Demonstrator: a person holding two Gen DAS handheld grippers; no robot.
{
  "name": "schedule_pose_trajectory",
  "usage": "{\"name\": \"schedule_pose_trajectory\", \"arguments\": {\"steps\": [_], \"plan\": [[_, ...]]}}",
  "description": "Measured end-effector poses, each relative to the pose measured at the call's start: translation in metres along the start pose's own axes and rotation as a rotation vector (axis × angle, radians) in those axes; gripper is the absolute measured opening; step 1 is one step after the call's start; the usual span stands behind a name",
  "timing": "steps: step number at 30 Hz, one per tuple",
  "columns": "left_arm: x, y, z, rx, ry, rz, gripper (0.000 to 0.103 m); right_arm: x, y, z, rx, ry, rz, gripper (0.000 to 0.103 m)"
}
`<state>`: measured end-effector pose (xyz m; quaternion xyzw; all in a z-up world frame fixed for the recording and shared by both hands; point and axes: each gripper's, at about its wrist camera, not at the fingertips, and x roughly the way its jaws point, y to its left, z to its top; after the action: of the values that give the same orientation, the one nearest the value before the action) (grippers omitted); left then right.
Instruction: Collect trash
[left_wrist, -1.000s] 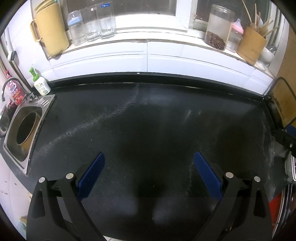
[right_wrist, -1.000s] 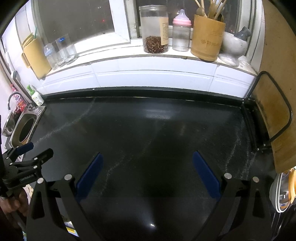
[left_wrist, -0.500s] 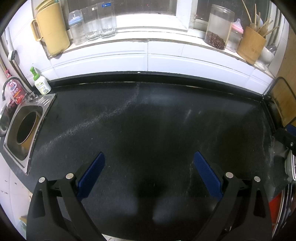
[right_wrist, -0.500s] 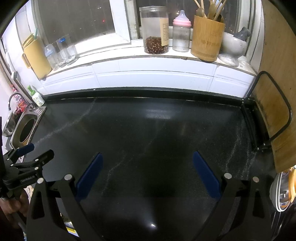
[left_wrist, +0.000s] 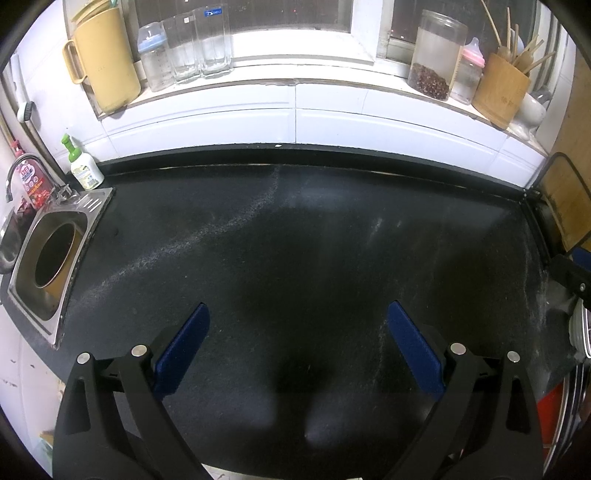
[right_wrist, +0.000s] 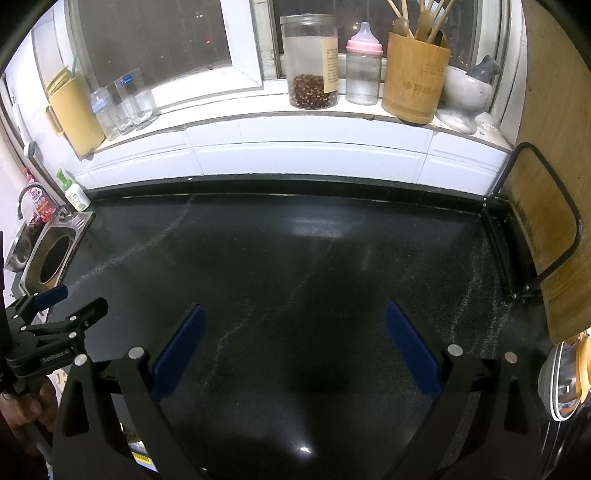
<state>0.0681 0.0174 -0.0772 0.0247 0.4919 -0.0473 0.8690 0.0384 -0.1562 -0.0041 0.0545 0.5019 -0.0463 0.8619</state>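
Observation:
No trash shows on the black countertop (left_wrist: 295, 240), which also fills the right wrist view (right_wrist: 295, 258). My left gripper (left_wrist: 297, 314) is open and empty above the counter's front part. My right gripper (right_wrist: 293, 314) is open and empty over the counter, to the right of the left one. The left gripper also shows in the right wrist view (right_wrist: 55, 306) at the lower left, open, held by a hand. A steel hole with a round opening (left_wrist: 53, 260) sits at the counter's left end.
The sill holds a yellow jug (left_wrist: 107, 59), glasses (left_wrist: 199, 44), a jar of beans (right_wrist: 310, 62), a pink-capped bottle (right_wrist: 364, 66), a bamboo utensil holder (right_wrist: 413, 86) and a mortar (right_wrist: 467, 98). A soap bottle (left_wrist: 83, 166) stands by the tap. A wooden board in a rack (right_wrist: 546, 206) stands right.
Both grippers have stayed nearly still. The views have shifted only slightly.

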Motion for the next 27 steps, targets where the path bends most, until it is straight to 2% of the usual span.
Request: {"name": "schedule_pose_trajectory", "arguments": {"steps": [27], "plan": [[-0.0036, -0.0051, -0.0032, 0.002, -0.001, 0.007, 0.094, -0.0008, -0.0004, 0.0001, -0.005, -0.001, 0.002, 0.094]]}}
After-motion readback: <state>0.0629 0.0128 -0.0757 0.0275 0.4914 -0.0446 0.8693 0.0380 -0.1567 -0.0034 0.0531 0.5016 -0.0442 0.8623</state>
